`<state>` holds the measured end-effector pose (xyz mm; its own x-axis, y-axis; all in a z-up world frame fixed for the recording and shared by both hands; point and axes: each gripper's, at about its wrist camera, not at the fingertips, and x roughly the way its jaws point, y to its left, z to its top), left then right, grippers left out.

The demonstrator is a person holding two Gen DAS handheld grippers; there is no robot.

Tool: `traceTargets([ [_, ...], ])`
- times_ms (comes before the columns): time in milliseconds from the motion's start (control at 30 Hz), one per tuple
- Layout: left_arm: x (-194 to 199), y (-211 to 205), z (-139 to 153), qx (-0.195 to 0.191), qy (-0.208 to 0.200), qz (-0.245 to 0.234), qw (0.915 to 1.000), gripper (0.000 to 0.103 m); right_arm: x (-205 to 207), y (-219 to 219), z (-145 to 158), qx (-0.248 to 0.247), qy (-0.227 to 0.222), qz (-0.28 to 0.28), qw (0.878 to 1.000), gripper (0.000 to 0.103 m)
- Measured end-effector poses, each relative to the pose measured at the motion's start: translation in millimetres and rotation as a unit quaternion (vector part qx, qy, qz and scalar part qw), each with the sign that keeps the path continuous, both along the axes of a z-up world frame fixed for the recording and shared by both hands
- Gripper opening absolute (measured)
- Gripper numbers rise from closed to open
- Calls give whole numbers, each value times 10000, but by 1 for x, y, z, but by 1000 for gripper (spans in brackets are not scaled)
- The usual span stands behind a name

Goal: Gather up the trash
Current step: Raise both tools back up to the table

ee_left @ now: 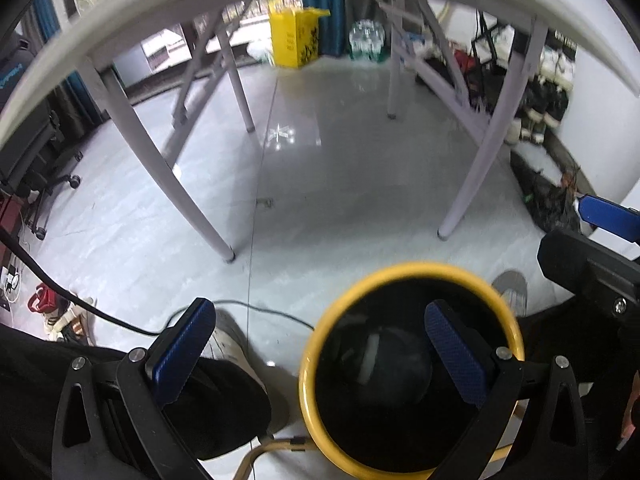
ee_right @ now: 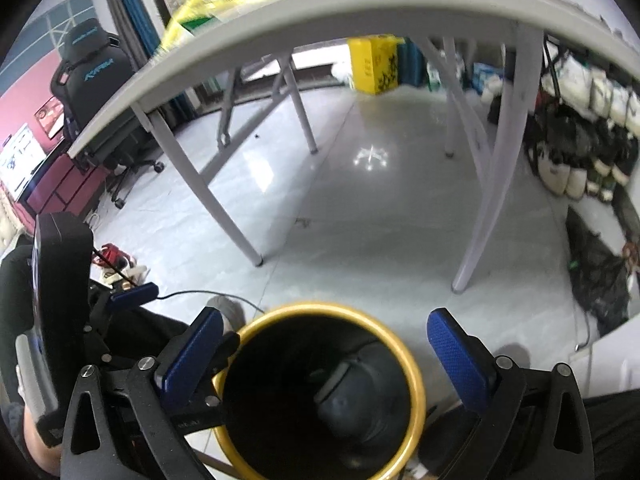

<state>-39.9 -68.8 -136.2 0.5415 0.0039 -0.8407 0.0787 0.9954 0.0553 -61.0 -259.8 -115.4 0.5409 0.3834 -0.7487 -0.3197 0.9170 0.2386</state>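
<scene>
The right gripper (ee_right: 326,354) is seen with its jaws spread wide and nothing caught between them; directly below the gap stands a yellow-rimmed trash bin (ee_right: 404,354) lined in black, and a grey, rounded object (ee_right: 352,394) lies at the bottom of it, well beneath the jaws. The left gripper (ee_left: 316,346) is likewise held with its jaws apart and empty; in its view the trash bin (ee_left: 400,270) is placed under the right-hand jaw and partly between the two, with the same grey object (ee_left: 394,364) visible inside, blurred. A shoe (ee_left: 230,340) on the floor is seen just beyond the left-hand jaw of that gripper. Ahead of both pairs of jaws, and above them, the white edge of the counter (ee_right: 360,4) is arched across the view, with its grey legs (ee_right: 208,192) planted on the pale tiled floor (ee_right: 360,220).
</scene>
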Motion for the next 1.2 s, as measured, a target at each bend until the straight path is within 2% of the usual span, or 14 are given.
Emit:
traceTargets([
  [267,2,27,41,-246,-578,188,9978,102,-8,13,57,-70,-860,277,9959,84],
  [567,17,65,87,-231,-1236,427,9911,102,13,47,132,-37,-1577,571,9858,84],
  [700,27,84,104,-231,-1519,540,9867,102,28,65,153,-71,-1745,652,9825,84],
  [833,37,98,105,-205,-1637,695,9839,102,49,80,156,-192,-1750,622,9824,84],
  [933,43,107,103,-501,-1573,738,9835,102,65,86,146,-231,-1548,584,9859,84],
  [1000,42,108,104,-520,-1617,769,9825,102,71,86,140,-236,-1477,551,9872,85],
  [1100,47,109,106,-522,-1584,766,9830,102,76,87,135,-365,-1437,414,9881,94],
  [1200,43,108,109,-482,-1595,732,9833,102,79,92,130,-505,-1429,402,9876,94],
])
